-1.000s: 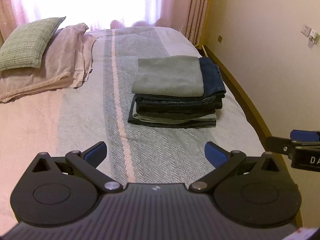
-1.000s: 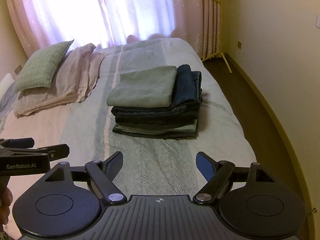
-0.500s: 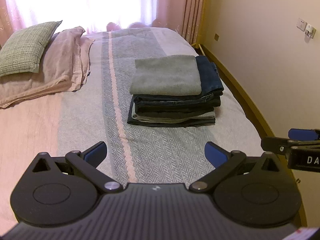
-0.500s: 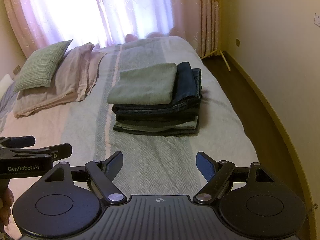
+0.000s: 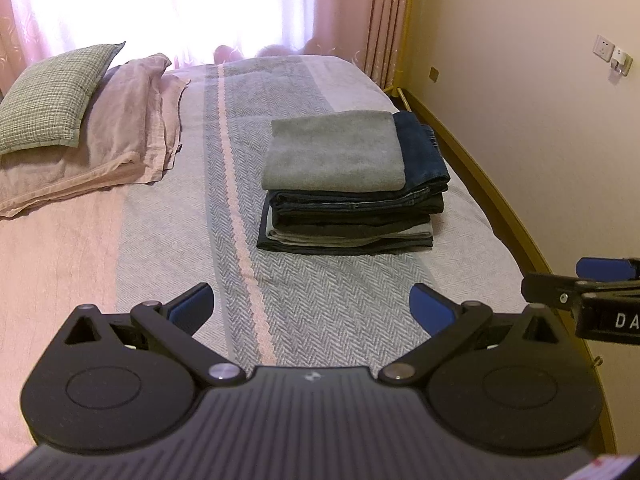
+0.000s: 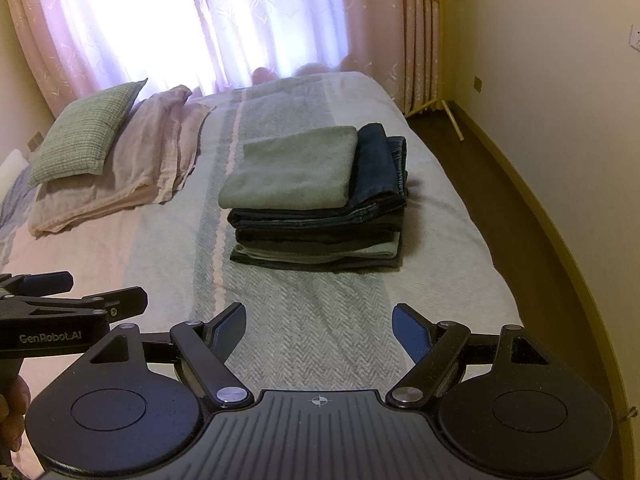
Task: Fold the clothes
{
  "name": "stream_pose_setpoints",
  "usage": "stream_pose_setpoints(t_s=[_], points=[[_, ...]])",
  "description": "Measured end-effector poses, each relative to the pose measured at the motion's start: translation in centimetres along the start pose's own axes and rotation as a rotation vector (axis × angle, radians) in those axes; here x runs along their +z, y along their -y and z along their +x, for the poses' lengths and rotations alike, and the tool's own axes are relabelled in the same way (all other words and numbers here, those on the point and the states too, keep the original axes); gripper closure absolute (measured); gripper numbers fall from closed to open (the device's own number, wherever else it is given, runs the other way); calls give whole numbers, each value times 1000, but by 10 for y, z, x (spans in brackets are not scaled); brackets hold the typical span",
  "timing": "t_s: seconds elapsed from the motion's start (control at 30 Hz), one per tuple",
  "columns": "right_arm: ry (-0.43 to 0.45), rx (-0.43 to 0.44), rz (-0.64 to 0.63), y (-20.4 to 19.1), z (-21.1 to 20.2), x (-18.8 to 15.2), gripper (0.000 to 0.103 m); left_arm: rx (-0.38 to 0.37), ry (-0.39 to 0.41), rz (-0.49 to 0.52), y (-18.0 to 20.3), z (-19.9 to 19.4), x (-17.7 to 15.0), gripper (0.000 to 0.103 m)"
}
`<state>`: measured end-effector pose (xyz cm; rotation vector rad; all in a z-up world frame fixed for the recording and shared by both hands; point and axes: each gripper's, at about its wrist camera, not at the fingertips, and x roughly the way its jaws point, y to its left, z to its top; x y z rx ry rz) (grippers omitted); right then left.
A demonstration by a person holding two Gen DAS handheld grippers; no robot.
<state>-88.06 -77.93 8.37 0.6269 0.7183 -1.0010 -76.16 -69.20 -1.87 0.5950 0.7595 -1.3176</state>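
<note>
A neat stack of folded clothes (image 5: 352, 200) (image 6: 316, 216) lies on the bed, right of its middle: dark jeans and grey pieces below, a grey-green folded garment (image 5: 334, 156) (image 6: 292, 168) on top. My left gripper (image 5: 312, 306) hovers open over the bedspread, well short of the stack, with nothing between its blue pads. Level with it to the right, my right gripper (image 6: 318, 326) is open and empty too. Each gripper shows at the edge of the other's view.
The striped bedspread (image 5: 168, 240) (image 6: 320, 320) covers the bed. A green checked pillow (image 5: 52, 96) (image 6: 88, 132) rests on pink pillows (image 5: 120, 132) at the left. Curtains (image 6: 240, 20) hang behind. A wall (image 5: 540, 100) and wooden floor (image 6: 520, 200) run along the right bed edge.
Both grippers have drawn back and risen slightly from the stack, staying open. The stack has not moved.
</note>
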Motion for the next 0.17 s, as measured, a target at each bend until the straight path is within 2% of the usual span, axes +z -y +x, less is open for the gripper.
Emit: stream_pose_setpoints(t_s=[0.17], points=[[-3, 13, -16, 3, 1, 1, 26, 5, 30, -18, 2, -2, 0, 1]])
